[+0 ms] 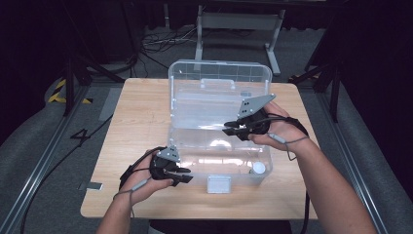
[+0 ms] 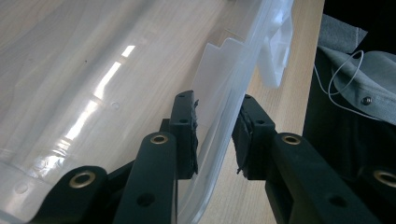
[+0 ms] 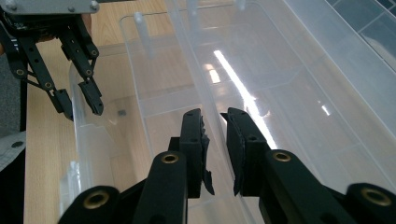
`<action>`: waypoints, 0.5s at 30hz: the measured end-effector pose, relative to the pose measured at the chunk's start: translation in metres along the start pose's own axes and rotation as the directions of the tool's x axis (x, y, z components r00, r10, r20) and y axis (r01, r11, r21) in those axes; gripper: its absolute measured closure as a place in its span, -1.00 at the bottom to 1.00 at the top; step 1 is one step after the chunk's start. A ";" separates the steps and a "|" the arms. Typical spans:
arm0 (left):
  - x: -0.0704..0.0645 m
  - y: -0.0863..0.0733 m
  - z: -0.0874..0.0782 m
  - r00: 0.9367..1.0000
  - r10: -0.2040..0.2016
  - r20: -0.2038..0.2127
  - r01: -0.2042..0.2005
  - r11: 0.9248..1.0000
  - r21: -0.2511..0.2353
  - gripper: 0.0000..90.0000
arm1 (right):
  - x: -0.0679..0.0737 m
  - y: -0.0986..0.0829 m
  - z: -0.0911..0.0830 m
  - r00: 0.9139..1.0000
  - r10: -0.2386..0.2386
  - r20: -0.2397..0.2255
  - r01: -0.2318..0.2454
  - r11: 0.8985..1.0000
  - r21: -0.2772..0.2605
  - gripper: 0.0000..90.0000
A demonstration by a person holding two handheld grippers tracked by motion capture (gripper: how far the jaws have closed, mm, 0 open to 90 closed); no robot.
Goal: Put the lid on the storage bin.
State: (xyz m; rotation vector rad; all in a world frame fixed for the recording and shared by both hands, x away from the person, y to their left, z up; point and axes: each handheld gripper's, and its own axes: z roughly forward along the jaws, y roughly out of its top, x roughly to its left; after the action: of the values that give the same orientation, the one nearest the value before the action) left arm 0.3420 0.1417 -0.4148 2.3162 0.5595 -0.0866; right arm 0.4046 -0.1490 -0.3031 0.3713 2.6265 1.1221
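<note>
Looking down from the high view, I see the clear plastic box point(image 1: 219, 146) open on the worktop point(image 1: 136, 112), lid upright, with my left claw point(image 1: 182, 175) at its front left rim and my right claw point(image 1: 229, 129) over its inner tray. In the left gripper view, the jaws stand apart astride the box's front wall point(image 2: 219, 126). In the right gripper view, the jaws stand slightly apart around the tray's thin wall point(image 3: 212, 116).
</note>
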 end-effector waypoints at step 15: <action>0.000 0.000 0.000 1.000 -0.001 0.000 0.001 1.000 -0.003 0.59 | 0.010 -0.003 -0.001 1.000 -0.015 -0.009 0.015 1.000 -0.002 0.72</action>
State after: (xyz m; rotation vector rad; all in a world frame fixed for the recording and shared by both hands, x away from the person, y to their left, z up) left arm 0.3419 0.1416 -0.4150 2.3129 0.5600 -0.0861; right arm 0.3945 -0.1487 -0.3063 0.3463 2.6312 1.1243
